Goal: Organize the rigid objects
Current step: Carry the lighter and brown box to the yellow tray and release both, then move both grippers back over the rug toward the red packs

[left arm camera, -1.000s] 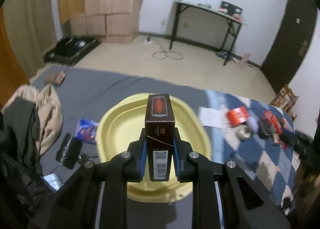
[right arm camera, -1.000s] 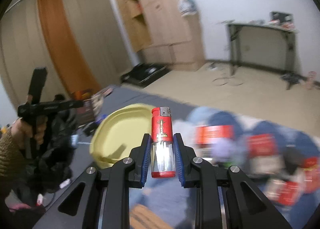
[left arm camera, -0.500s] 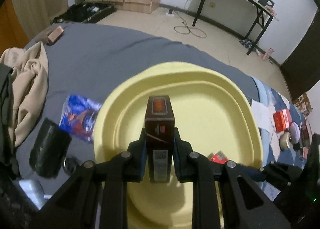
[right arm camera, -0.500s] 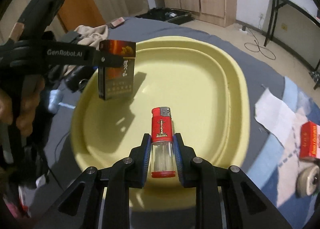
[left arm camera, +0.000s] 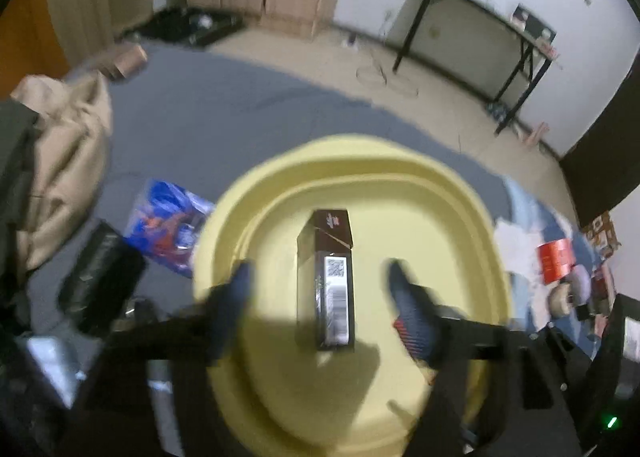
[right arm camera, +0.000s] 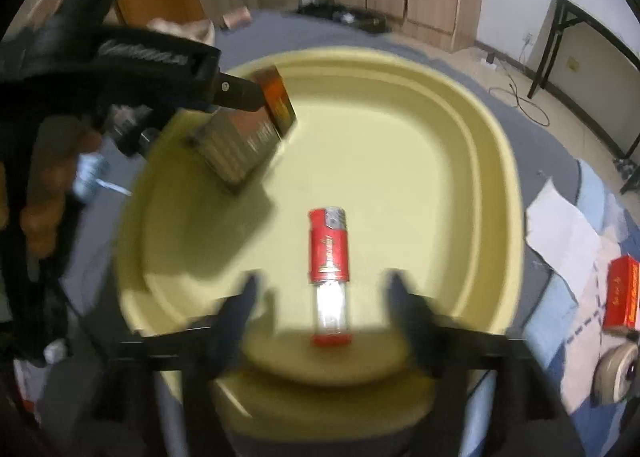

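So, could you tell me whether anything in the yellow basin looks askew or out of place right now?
Yes: in the right wrist view the dark cigarette pack sits tilted over the yellow basin, one corner down, just released as the left gripper opened. The red lighter lies loose between the right gripper, also just opened. Nothing looks spilled or damaged.

The black plastic left gripper (left arm camera: 318, 281) had blue-padded fingers (left arm camera: 239, 289); white lettering and a silver screw marked its side.
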Available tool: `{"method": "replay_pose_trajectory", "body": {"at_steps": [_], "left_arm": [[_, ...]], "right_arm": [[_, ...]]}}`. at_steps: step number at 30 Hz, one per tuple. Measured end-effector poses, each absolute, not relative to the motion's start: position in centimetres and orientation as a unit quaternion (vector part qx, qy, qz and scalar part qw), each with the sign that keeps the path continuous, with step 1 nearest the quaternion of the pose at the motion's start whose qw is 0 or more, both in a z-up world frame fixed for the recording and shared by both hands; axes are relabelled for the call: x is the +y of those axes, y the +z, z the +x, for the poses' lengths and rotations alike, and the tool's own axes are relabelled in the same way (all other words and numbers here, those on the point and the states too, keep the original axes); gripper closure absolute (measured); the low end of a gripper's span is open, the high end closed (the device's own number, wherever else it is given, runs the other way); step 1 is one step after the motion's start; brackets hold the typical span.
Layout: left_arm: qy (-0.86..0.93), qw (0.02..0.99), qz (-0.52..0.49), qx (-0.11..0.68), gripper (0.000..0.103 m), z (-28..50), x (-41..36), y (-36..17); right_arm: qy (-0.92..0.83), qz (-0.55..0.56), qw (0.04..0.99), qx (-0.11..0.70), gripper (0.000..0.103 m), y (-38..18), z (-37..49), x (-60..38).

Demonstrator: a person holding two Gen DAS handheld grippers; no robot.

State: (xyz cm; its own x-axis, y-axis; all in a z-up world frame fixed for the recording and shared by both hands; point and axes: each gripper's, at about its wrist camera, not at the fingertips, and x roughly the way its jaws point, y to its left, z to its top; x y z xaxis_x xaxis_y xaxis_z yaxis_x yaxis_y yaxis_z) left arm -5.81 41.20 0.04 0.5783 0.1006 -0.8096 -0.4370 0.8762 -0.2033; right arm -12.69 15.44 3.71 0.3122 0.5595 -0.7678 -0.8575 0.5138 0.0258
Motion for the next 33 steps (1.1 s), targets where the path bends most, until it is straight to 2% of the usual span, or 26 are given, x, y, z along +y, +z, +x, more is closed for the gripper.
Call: {"method": "replay_pose_trajectory", "body": {"at_steps": [1,3,6,12,20,24,28,30,33], "left_arm": [[0.156,0.871,-0.198,0.421,0.009,-6.5,40.8,0.9],[0.156,0.878,-0.202,0.404,0.002,-8.1,38.9,2.8],[0.123,0.890,-0.171,0.405,0.000,-8.8,33.9,4.5],[0.021,0.893,-0.157,0.422,0.000,-7.1,24.3,6.9],[-0.048,0.912,-0.122,0.389,0.000,-5.4,13.6,14.1],[-0.048,0.906,-0.149,0.392,0.000,-5.2,10.0,12.6],[-0.042,0.896,-0.179,0.404,0.000,-5.2,7.6,8.3],[-0.036,0.892,-0.164,0.420,0.000,-4.8,6.9,7.1],[-0.032,0.896,-0.175,0.407,0.000,-5.3,6.8,6.7]], "right_arm": [[0.458,-0.184,0.788,0.368,0.005,4.3,-12.8,14.2],[0.465,-0.149,0.797,0.356,0.004,6.2,-12.9,11.8],[0.442,-0.114,0.821,0.342,0.000,8.6,-13.0,7.1],[0.344,-0.054,0.881,0.321,0.000,12.5,-13.4,-8.1],[0.243,-0.006,0.927,0.286,0.000,16.5,-16.2,-28.8],[0.206,0.040,0.941,0.266,0.000,16.5,-18.1,-35.9],[0.161,0.086,0.947,0.263,0.000,12.7,-20.1,-41.0],[0.158,0.115,0.940,0.279,0.000,11.3,-19.1,-42.1],[0.170,0.127,0.941,0.263,0.000,11.9,-19.1,-41.9]]}}
